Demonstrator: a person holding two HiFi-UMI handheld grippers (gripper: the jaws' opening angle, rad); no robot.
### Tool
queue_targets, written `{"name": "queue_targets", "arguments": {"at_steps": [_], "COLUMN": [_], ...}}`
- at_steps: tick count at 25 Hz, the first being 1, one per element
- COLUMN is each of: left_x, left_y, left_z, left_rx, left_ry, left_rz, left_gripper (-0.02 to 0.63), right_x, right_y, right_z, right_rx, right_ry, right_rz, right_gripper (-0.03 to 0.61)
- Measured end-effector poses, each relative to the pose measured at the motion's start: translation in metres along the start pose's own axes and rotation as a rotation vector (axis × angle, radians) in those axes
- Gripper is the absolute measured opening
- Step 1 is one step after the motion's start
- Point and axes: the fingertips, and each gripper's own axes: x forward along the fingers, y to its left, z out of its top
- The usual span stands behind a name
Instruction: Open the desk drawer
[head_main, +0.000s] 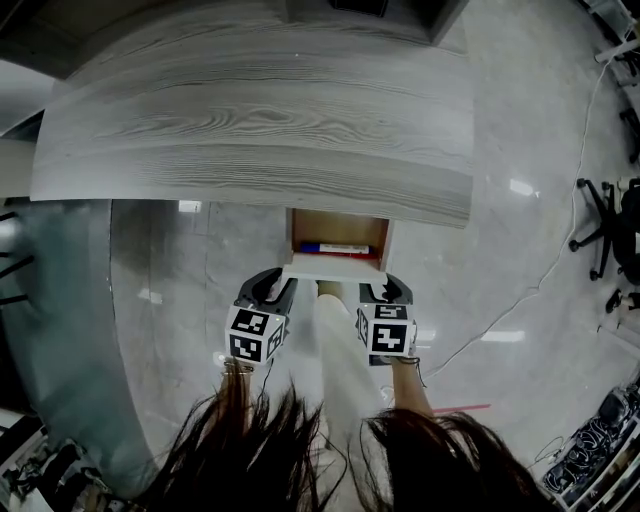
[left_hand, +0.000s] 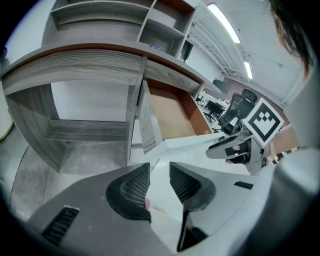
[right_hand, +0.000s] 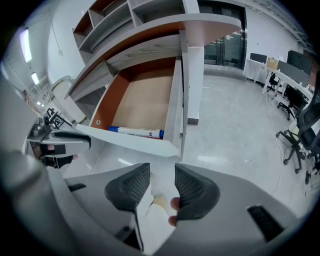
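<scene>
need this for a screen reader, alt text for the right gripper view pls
The drawer stands pulled open, a marker lying inside along its front. The right gripper is just short of it, jaws apart, holding nothing; the left gripper shows at the left.

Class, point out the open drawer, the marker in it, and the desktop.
drawer (right_hand: 140, 100): right gripper view, bare floor panel.
marker (right_hand: 137, 132): right gripper view, white barrel.
desktop (head_main: 250, 130): head view, bare top surface.

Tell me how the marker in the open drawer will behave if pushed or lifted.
The marker looks round and slim and lies on its side, so a nudge would probably roll it across the smooth floor of the drawer. It seems stiff and light. Its smooth-looking barrel may slip between jaws.
</scene>
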Motion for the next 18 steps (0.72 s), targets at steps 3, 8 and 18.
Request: {"name": "queue_targets", "arguments": {"at_steps": [3,8,18], "left_x": [-0.006,-0.016,-0.037], "left_y": [0.001,0.005,-0.002], "left_z": [-0.003,-0.002,0.004], "left_rx": [-0.012,-0.031,-0.022], "left_ry": [0.003,-0.013,0.006], "left_rz": [0.016,0.050,0.041], "left_gripper": [0.119,0.103,0.077], "right_x": [0.001,0.002,-0.012], "right_y": [0.002,0.007,0.013], "right_z": [-0.013,-0.028,-0.054], "right_rx": [0.020,0.046,0.094], "right_ry": [0.039,0.078,0.136], "right_rz": [0.007,0.026,0.006], "right_gripper": [0.161,0.160,0.117]}}
